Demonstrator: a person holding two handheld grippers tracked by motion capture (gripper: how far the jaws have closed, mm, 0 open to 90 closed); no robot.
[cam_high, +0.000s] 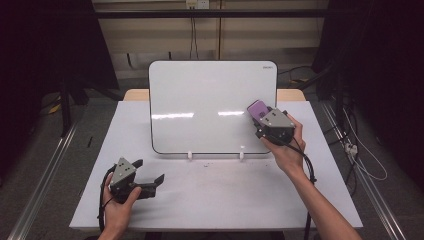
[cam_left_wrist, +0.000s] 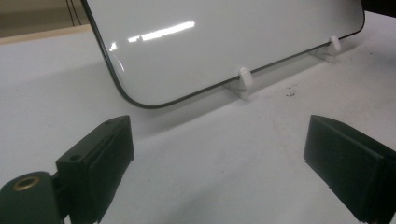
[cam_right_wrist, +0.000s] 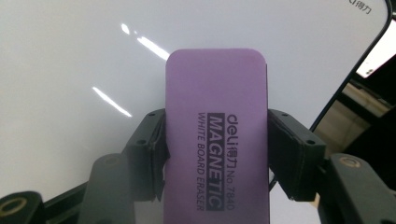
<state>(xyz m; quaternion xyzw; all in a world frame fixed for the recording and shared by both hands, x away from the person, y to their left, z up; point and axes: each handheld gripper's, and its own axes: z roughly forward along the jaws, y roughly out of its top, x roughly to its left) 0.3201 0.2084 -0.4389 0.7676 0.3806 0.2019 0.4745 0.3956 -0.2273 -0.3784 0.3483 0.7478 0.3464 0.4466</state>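
A white board (cam_high: 200, 102) with a dark rim leans upright on two small white feet at the back of the table. My right gripper (cam_high: 259, 116) is shut on a purple whiteboard eraser (cam_high: 258, 108), held close in front of the board's right part. In the right gripper view the eraser (cam_right_wrist: 217, 130) sits between both jaws, its printed back toward the camera, with the board (cam_right_wrist: 70, 70) behind it. My left gripper (cam_high: 150, 176) rests low near the table's front left, open, with nothing between its fingers (cam_left_wrist: 98, 161). The board (cam_left_wrist: 210, 42) stands beyond them.
The white table top (cam_high: 215, 195) spreads in front of the board. Two white feet (cam_left_wrist: 244, 79) hold the board's lower edge. Dark frames and cables (cam_high: 350, 145) lie on the floor to the right of the table.
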